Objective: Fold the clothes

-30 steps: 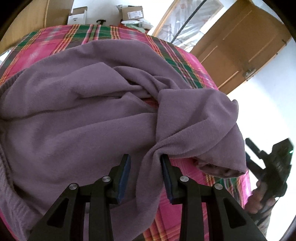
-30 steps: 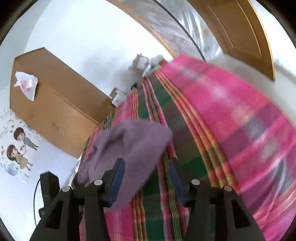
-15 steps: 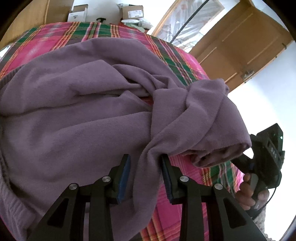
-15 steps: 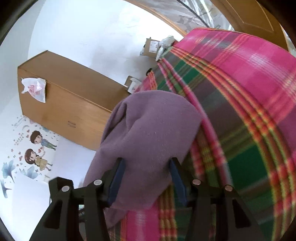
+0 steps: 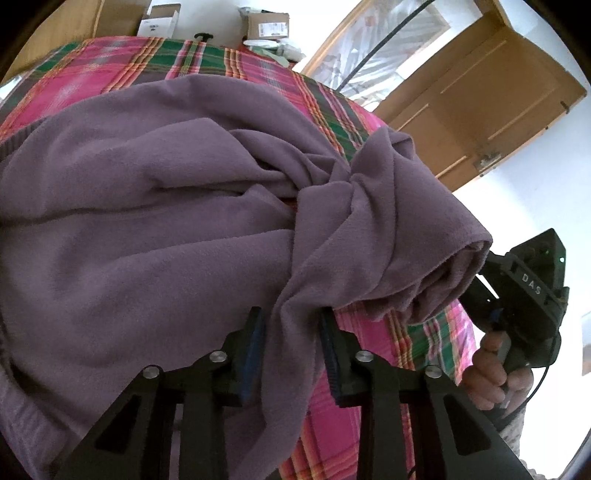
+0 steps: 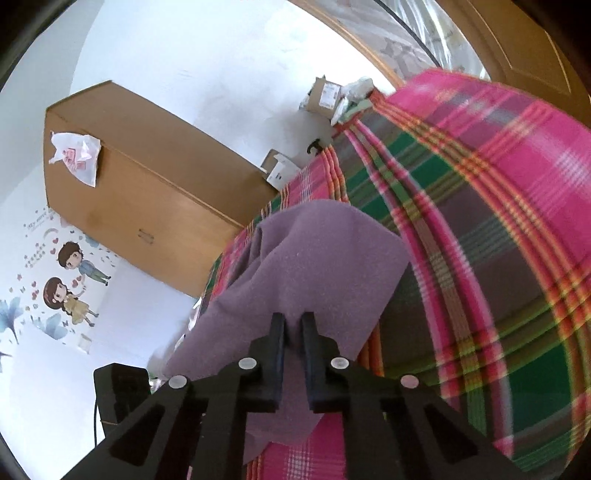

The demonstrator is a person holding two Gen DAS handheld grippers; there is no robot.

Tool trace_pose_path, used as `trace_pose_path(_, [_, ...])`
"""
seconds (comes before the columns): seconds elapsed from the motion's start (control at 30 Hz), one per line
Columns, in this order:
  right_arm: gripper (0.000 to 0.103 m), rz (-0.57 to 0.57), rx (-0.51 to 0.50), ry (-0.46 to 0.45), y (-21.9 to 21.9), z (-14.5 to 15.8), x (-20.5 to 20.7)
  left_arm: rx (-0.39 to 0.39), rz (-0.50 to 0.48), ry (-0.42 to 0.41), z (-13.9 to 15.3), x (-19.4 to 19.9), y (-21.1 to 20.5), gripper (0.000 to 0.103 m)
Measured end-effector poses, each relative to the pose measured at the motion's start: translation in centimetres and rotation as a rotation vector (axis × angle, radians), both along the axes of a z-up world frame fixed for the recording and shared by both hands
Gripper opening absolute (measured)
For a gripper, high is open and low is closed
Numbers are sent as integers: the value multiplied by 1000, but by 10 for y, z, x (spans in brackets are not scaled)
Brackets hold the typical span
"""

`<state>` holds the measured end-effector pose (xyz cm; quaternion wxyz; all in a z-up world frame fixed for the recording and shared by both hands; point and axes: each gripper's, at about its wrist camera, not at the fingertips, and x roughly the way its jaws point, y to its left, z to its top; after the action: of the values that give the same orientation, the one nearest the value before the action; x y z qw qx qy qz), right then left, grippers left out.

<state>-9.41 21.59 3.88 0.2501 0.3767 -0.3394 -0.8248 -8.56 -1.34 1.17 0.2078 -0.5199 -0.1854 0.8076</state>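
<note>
A big purple fleece garment [image 5: 147, 229] lies bunched up on a bed with a pink and green plaid bedsheet [image 6: 480, 229]. It is not flat yet, so the folding looks like it is only at the start.

The left tongs [image 5: 291, 332] stand apart, with a hanging strip of the fleece between the two fingers. The blue pads [image 5: 253, 347] do not look like they press the cloth, so I think these tongs are open and only around it, ready to pinch.

The right tongs [image 6: 293, 332] are nearly closed and pinch a fold of the fleece. In the left view a twisted end of the cloth, maybe a sleeve [image 5: 406, 236], runs up to where a hand [image 5: 491, 373] holds that tool. It looks lifted off the bed. My guess is the person holds it up so the twist can come loose and the cloth can be spread out.

Past the far side of the bed there are a few cardboard boxes [image 5: 267, 26]. I cannot tell what is in them. A large wooden cabinet [image 6: 140, 192] stands by the wall with a white plastic bag [image 6: 77, 155] lying on top.
</note>
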Motion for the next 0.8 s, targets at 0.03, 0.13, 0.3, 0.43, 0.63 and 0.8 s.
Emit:
trace_pose_path(0.03, [8, -12, 6, 12, 4, 4, 3, 3, 0, 2, 1, 0, 1, 28])
trace_pose_path(0.13, [7, -56, 26, 55, 18, 18, 10, 11, -1, 8, 3, 1, 2, 27])
trace_pose_path(0.3, [7, -131, 90, 119, 40, 42, 22, 23, -22, 27, 8, 5, 9, 23])
trace_pose_path(0.43, [6, -182, 140, 150, 53, 54, 27, 39, -33, 28, 9, 7, 15, 23])
trace_pose_path(0.63, [6, -252, 240, 177, 66, 69, 31, 71, -50, 47, 17, 11, 17, 20])
trace_pose_path(0.8, [6, -268, 367, 254, 58, 90, 33, 97, -63, 70, 24, 16, 19, 19])
